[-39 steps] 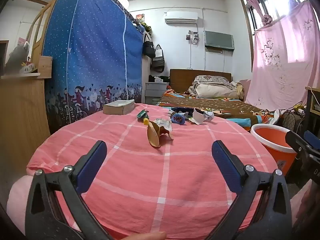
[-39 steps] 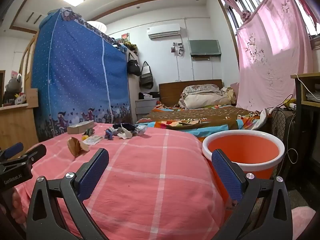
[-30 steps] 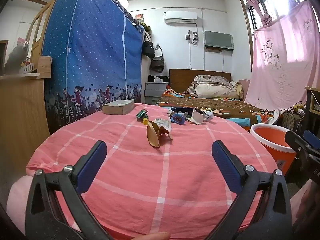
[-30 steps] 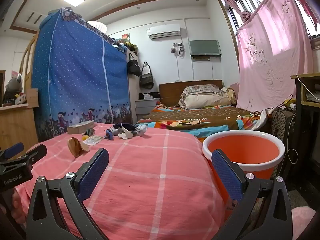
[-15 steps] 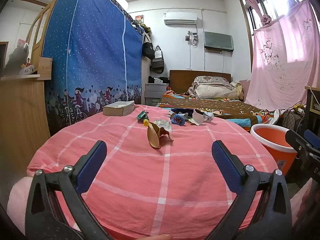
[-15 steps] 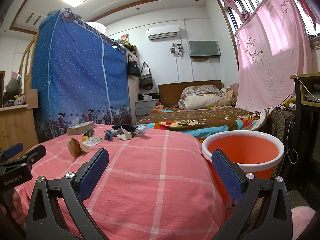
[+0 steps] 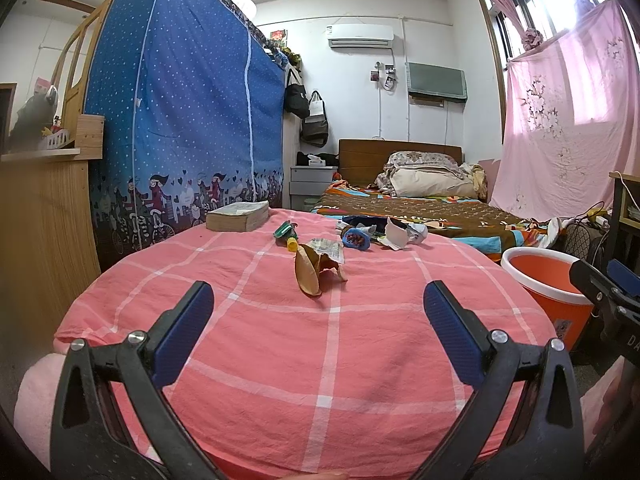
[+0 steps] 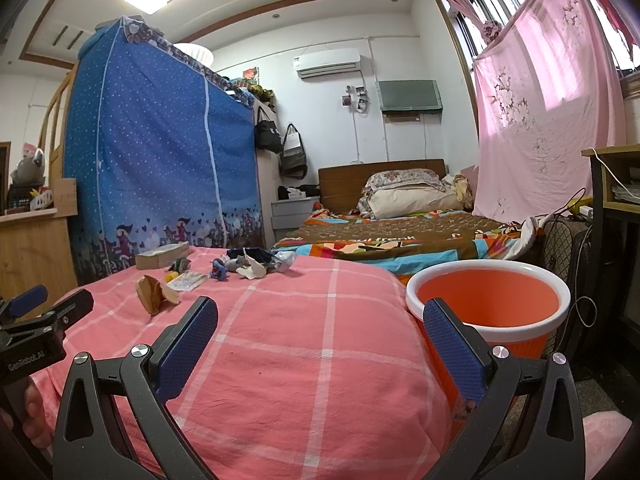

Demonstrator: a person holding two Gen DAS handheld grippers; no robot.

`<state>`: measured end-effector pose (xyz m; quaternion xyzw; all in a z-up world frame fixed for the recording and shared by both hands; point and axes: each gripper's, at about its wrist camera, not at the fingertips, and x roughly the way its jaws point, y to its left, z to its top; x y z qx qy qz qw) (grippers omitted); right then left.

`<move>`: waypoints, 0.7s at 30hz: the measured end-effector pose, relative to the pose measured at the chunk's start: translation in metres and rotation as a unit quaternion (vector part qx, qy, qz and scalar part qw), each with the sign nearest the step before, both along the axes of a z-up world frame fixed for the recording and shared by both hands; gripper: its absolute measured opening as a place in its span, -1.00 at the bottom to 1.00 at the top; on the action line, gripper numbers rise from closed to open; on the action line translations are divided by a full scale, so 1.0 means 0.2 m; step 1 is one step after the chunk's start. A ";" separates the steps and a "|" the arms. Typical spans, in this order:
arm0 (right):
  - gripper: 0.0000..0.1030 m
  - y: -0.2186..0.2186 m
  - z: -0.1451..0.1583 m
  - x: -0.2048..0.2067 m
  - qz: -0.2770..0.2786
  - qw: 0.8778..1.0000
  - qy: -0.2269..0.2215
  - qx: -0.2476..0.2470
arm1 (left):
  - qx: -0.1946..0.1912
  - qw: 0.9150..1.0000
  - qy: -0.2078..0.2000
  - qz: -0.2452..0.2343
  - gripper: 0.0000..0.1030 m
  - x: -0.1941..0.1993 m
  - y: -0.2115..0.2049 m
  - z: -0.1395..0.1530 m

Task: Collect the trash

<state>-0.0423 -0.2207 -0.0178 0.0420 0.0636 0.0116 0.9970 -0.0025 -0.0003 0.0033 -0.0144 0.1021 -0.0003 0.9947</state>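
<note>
The left gripper (image 7: 318,320) is held low over the near edge of a table covered with a pink checked cloth (image 7: 280,360). Its two blue-padded fingers are spread wide and nothing is between them. The right gripper (image 8: 320,334) is also wide open and empty; it is at the right end of the same table, with one finger in front of the orange bucket (image 8: 488,308).

The trash lies further back on the cloth, well apart from both grippers. Nearest is a brown crumpled wrapper (image 7: 310,270), standing on its edge. Just behind it are a flat printed packet (image 7: 330,248), a small yellow cap (image 7: 293,244) and a green wrapper (image 7: 285,230). To the right of these lie a blue snack bag (image 7: 354,238) and some torn white paper (image 7: 396,234). A thick book (image 7: 238,216) lies at the far left of the table.

The bucket, with a white rim, stands on the floor just beside the right side of the table. Behind the table there is a bed (image 7: 420,208).
</note>
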 end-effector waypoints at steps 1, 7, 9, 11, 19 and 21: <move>1.00 0.00 0.00 0.00 0.000 1.000 0.000 0.000 | 0.000 1.000 0.000 0.000 1.00 0.00 0.00 0.00; 1.00 0.00 0.00 0.00 0.000 1.000 0.001 0.001 | 0.000 1.000 0.000 0.000 1.00 0.00 0.00 0.00; 1.00 0.00 0.00 0.00 0.000 1.000 0.000 0.001 | 0.000 1.000 0.000 0.000 1.00 0.00 0.00 0.00; 1.00 -0.01 0.00 0.01 0.000 1.000 0.001 0.002 | 0.000 1.000 0.000 0.000 1.00 0.00 0.00 0.00; 1.00 -0.01 0.00 0.00 0.000 1.000 0.001 0.002 | 0.001 1.000 0.000 -0.001 1.00 0.00 0.00 -0.01; 1.00 -0.01 0.00 0.00 0.000 1.000 0.001 0.002 | 0.001 1.000 0.000 -0.002 1.00 0.00 0.00 0.00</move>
